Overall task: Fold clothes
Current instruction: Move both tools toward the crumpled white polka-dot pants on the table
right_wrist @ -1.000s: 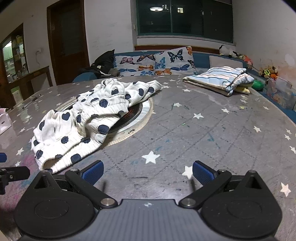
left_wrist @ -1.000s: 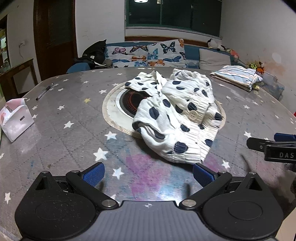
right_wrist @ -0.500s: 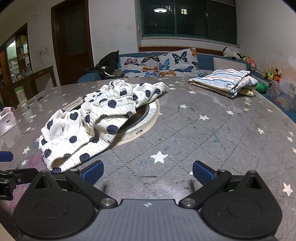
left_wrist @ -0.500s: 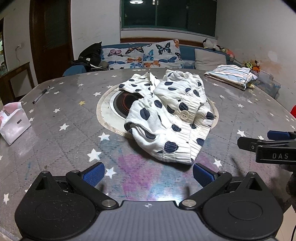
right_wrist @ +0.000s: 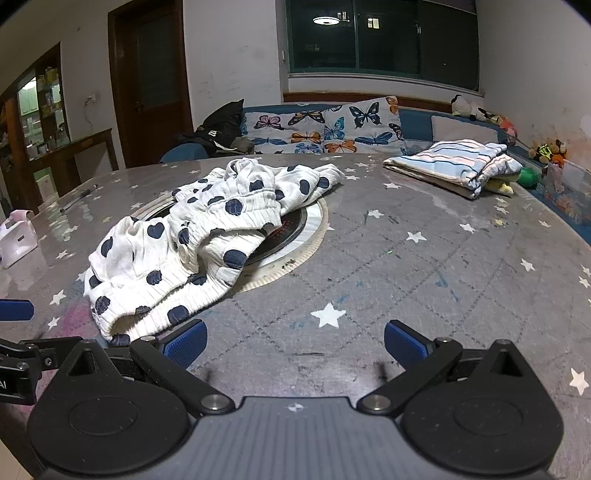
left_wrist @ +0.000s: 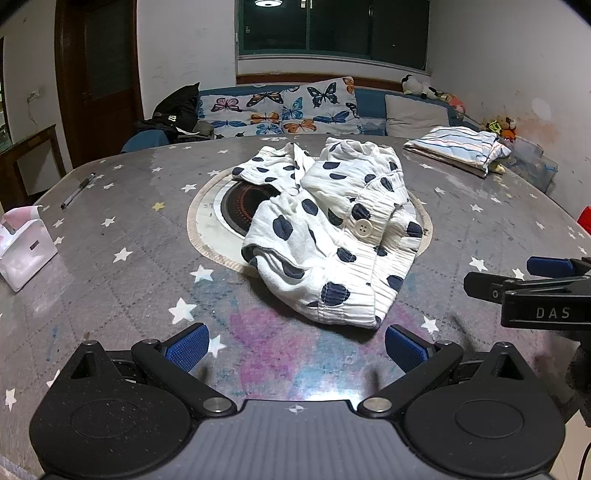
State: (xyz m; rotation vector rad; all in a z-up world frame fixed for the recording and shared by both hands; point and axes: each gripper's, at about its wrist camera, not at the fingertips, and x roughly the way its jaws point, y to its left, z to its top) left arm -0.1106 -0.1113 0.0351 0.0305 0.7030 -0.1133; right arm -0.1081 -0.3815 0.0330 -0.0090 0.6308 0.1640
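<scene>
Round star-print table [left_wrist: 122, 236], built-in burner in the middle. Crumpled polka-dot garment [left_wrist: 332, 236] lies over the burner, just ahead of left gripper [left_wrist: 295, 345], jaws wide, empty. Right gripper [right_wrist: 293, 343] also spread, garment ahead-left by its left finger.

Walls: I see white plaster [right_wrist: 236, 66].
Window: dark panes [right_wrist: 384, 35], ceiling lamp reflected.
Door: dark wood [left_wrist: 103, 74], left.
Sofa: blue [right_wrist: 413, 123], butterfly cushions [left_wrist: 295, 109].
</scene>
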